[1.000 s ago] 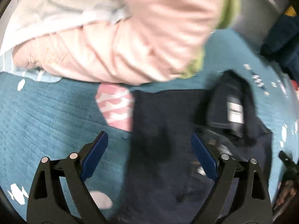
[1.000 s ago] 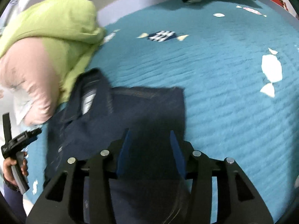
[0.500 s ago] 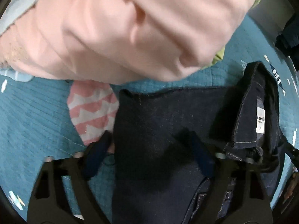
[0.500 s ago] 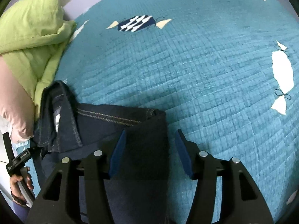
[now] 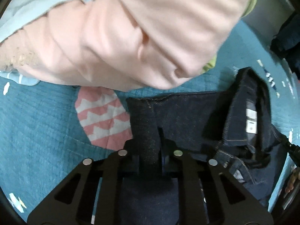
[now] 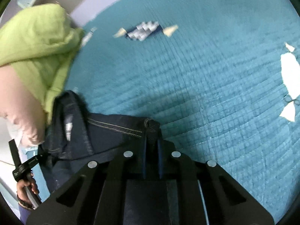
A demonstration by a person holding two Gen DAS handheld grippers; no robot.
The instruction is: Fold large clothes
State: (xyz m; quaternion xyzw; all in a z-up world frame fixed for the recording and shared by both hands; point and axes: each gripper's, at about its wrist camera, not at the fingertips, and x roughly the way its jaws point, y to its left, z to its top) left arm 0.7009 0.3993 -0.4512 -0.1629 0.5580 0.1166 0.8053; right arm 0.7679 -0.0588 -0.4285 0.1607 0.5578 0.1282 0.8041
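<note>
Here, notes by item.

Garment: dark navy denim shirt with tan topstitching, lying on the teal quilted bedspread; the same shirt shows in the right wrist view.
Long axis: the top edge runs side to side between the two grippers. The collar with its white neck label stands up at the right of the left wrist view, at the left of the right wrist view.
Left gripper: black two-finger left gripper, fingers drawn together and clamped on a pinched ridge of denim at the shirt's left corner.
Right gripper: black right gripper, blue pads close together, gripping a bunched corner of the denim edge.
Around, left view: pale pink fabric bundle just above the shirt, filling the upper frame; a pink-and-white zigzag patch on the quilt beside the gripped corner.
Around, right view: lime green padded cloth at left, touching the collar side; a navy-and-white fish patch well apart, up the quilt.
Obstruction: pink bundle and green cloth crowd the collar end.
Blur: both views smeared at the edges.
</note>
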